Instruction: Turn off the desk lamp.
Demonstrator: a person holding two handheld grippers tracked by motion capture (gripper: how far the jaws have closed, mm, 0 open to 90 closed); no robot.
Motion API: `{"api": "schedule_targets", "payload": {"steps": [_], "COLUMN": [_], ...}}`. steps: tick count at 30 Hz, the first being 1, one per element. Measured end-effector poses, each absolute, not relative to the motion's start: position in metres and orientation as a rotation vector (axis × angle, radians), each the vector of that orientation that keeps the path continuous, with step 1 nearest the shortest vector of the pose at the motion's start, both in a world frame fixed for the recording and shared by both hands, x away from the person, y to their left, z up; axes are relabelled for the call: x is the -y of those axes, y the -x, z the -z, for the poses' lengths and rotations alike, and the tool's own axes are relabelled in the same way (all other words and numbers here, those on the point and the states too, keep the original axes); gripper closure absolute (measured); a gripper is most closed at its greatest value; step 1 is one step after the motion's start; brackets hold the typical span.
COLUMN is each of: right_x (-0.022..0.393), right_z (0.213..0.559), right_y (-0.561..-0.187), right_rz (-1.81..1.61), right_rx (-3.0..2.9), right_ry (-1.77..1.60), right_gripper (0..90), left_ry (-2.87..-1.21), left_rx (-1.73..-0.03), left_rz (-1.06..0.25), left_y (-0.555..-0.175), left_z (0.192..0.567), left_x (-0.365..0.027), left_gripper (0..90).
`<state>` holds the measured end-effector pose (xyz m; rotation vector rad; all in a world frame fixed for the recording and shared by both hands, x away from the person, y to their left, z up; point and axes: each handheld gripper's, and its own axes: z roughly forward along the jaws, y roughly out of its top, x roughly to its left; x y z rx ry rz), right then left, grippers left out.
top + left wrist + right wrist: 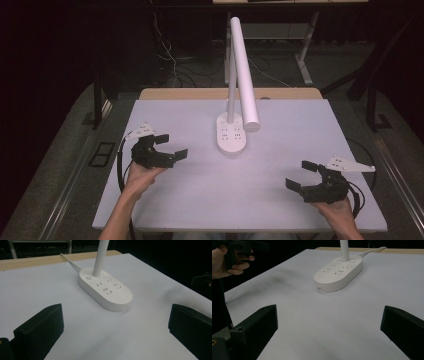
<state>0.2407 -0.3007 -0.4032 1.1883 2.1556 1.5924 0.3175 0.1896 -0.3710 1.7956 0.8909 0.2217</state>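
Down near the person's edge of the white tabletop (280,185), two black handheld tools are held low, one in each hand; the left tool (171,146) has its jaws spread wide with nothing between them, and the left hand (141,176) grips it from behind; the right tool (303,174) is likewise spread wide and empty, held by the right hand (336,207); each carries a pale three-cornered plate on top and trails a dark cable. Both tools are angled inward, toward the middle of the tabletop.

Ahead of and between the two tools, well apart from each, stands a white desk lamp; its oval base (231,134) rests flat on the tabletop and has socket slots and small round buttons on its upper face; in the left tool's own view the base (106,288) lies ahead between the jaws, and in the right tool's own view it (338,272) lies ahead, slightly left of centre. From the base a slim white stem (231,97) rises to a long tubular lamp head (243,75); a white cord (70,262) runs from the back of the base toward the far wooden edge (200,93).
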Motion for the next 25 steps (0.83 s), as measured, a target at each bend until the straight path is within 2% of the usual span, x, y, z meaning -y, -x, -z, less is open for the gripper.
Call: {"api": "schedule_targets", "payload": {"steps": [17, 25], "right_x": [0.295, 0.295], "right_z": [0.406, 0.406], "right_y": [-0.24, -0.24], "right_rz": [-1.582, -1.584], "right_rx": [-2.176, -2.181], "right_ry": [-1.182, -1.179], "right_gripper": [0.9, 0.9], "left_ry": [-1.786, -1.829], "left_rx": [-0.82, -0.804], "left_rz": [-0.237, -0.236], "left_y": [-0.263, -0.259], "left_z": [0.406, 0.419], "left_x": [-0.19, -0.189], "left_gripper": [0.0, 0.0]}}
